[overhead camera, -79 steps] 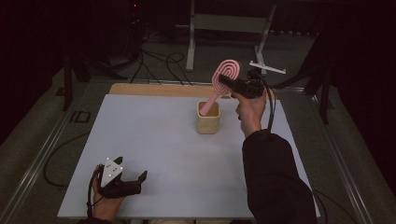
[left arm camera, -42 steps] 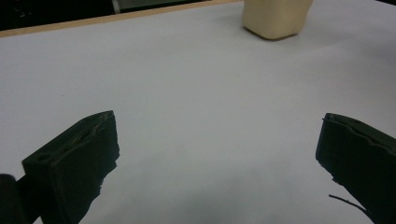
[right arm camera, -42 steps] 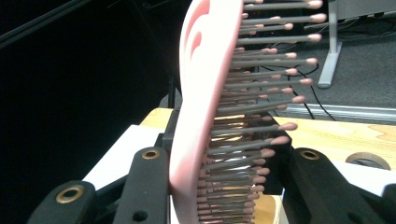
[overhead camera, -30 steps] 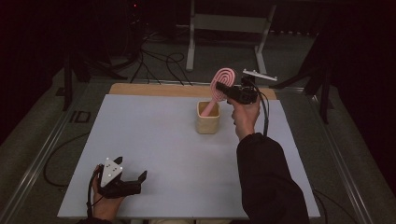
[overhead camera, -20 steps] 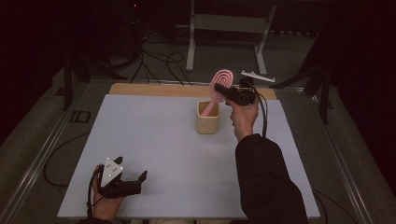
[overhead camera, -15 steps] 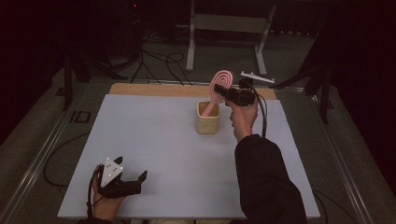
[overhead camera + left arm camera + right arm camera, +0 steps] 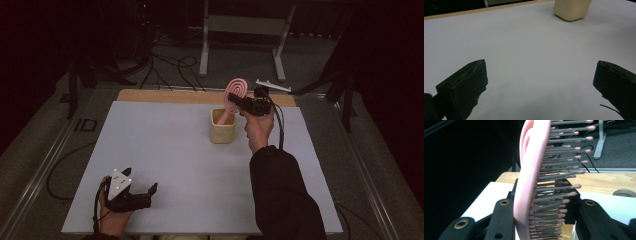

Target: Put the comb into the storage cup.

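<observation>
A pink hairbrush (image 7: 237,90) with a spiral head stands tilted, its handle down inside a beige cup (image 7: 222,127) at the far middle of the grey table (image 7: 165,150). My right gripper (image 7: 241,102) is shut on the brush head, just above and right of the cup. In the right gripper view, the brush (image 7: 531,170) with its pink-tipped bristles sits clamped between the two jaws (image 7: 541,210). My left gripper (image 7: 145,192) rests on the table near its front left corner, open and with nothing in it. In the left gripper view, its jaws (image 7: 540,72) stand wide apart, with the cup (image 7: 572,8) far ahead.
A wooden strip (image 7: 165,95) runs along the table's far edge. Beyond it on the floor are a metal stand (image 7: 240,25) and cables (image 7: 170,65). A roll of tape (image 7: 625,193) lies on the wood at the right of the right gripper view.
The right gripper has sunk a little and shifted slightly left with the brush, so the handle sits lower in the cup. The left gripper has stayed put.
</observation>
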Demonstrator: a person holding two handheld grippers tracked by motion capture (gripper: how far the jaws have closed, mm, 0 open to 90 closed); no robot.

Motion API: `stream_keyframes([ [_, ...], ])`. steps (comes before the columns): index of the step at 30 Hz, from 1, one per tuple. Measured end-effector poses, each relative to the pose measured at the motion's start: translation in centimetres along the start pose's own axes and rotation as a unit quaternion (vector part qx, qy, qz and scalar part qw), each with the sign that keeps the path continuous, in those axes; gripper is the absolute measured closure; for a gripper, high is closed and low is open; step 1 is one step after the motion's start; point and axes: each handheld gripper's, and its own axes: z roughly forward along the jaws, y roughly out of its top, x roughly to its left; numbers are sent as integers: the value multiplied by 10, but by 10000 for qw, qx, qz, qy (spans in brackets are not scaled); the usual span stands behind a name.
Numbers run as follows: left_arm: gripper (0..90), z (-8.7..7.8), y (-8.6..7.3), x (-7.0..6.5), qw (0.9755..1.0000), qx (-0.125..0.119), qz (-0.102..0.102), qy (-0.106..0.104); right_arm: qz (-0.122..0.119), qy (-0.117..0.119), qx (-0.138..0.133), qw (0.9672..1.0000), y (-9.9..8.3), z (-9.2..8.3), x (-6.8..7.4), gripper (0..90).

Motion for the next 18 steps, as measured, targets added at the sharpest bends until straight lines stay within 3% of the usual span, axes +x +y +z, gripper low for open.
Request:
stream_keyframes([
  [18, 0, 1, 0, -1, 10000, 4, 5, -5, -44, -45, 52, 10000, -6, 5, 0, 635],
])
